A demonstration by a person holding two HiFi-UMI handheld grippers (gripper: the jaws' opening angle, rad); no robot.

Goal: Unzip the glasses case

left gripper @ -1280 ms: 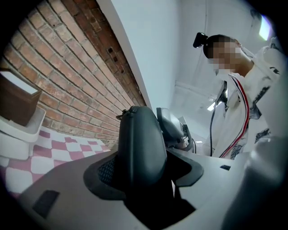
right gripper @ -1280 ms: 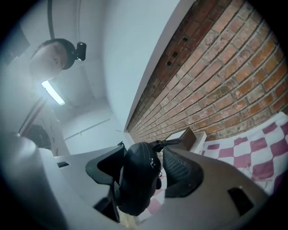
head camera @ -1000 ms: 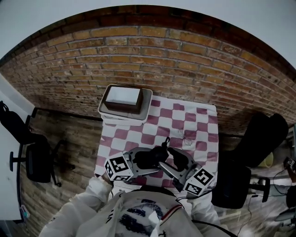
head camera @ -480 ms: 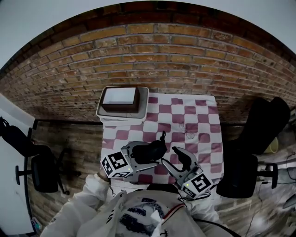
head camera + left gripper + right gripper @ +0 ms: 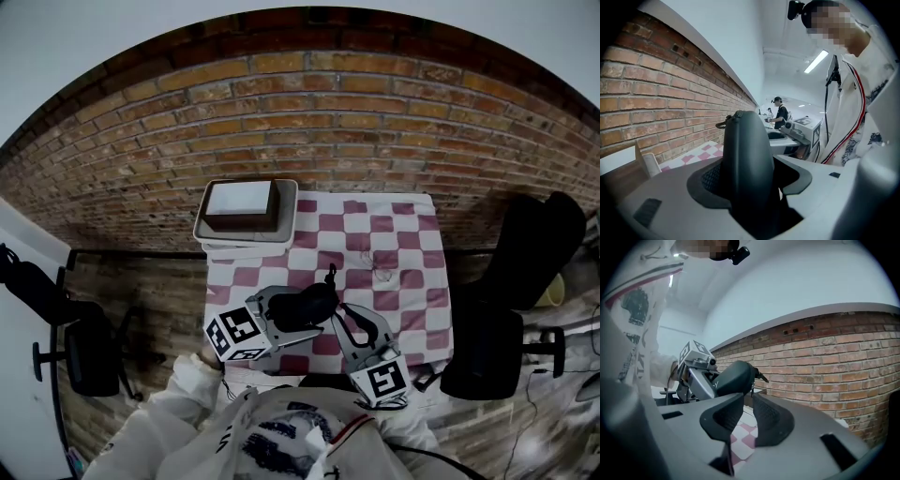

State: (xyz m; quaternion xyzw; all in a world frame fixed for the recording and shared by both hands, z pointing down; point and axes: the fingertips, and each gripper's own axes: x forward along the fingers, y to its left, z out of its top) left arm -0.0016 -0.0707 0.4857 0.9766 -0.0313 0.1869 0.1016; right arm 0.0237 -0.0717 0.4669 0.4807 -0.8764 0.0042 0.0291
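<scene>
Narrowing to a slit, the right claw (image 5: 747, 397) has just been closing round the zipper pull (image 5: 752, 387) (not visibly pinched yet, so unzipping is waiting); the left claw (image 5: 747, 174) is clamping the glasses case (image 5: 745, 140) over the desk (image 5: 412, 246).

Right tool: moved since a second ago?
Yes: right tool swung left along the cloth's near edge; its jaws have just been closing, the case's cord between them.

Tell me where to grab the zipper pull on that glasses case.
Pinch the zipper pull itself, the thin tab sticking out at the free end of the glasses case. Come in from that end, opposite the left gripper, which clamps the other end and leaves the tab exposed.
</scene>
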